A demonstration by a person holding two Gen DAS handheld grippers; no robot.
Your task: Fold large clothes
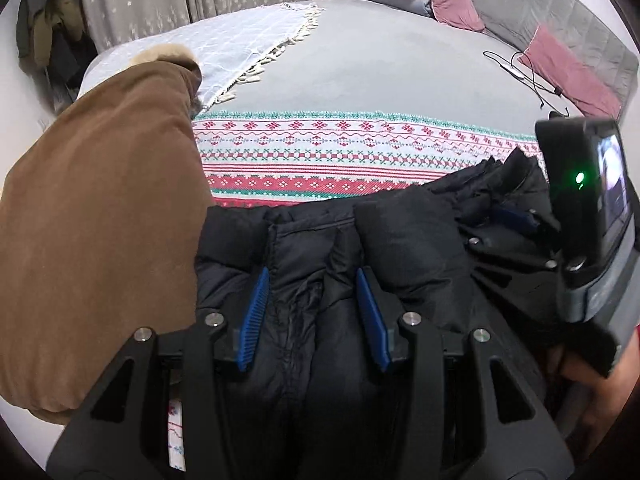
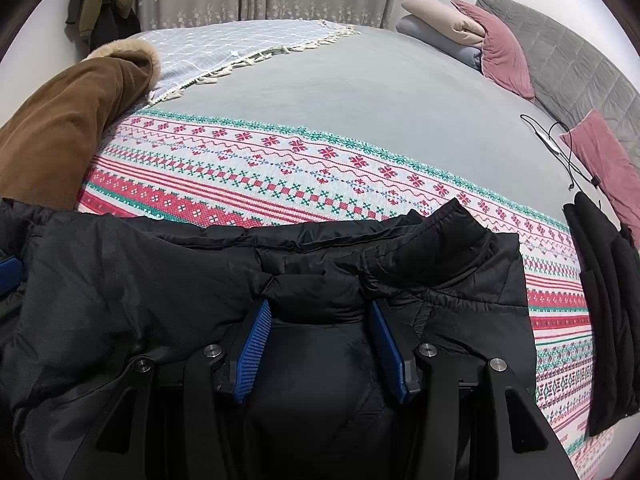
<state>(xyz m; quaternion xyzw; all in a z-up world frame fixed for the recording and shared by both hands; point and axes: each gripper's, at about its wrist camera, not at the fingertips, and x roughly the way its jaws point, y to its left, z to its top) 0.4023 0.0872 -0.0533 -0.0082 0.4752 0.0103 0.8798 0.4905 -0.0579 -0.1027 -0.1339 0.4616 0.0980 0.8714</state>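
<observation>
A black puffer jacket (image 1: 400, 240) lies bunched along the near edge of the bed, on a red, white and green patterned blanket (image 1: 320, 152). My left gripper (image 1: 312, 280) is open, its blue pads on either side of a fold of the jacket. My right gripper (image 2: 320, 308) is open too, its pads straddling a bunched ridge of the jacket (image 2: 160, 280). The right gripper's body and camera (image 1: 592, 220) show at the right of the left wrist view. A brown coat (image 1: 100, 220) with a fur trim lies at the left; it also shows in the right wrist view (image 2: 52, 132).
A grey bedsheet (image 2: 360, 96) covers the bed. A pale checked throw with tassels (image 2: 224, 48) lies at the back left. Pillows (image 2: 500, 48) and a grey headboard stand at the right. A cable (image 2: 560, 148) lies near them. A folded black garment (image 2: 608, 312) lies at the right.
</observation>
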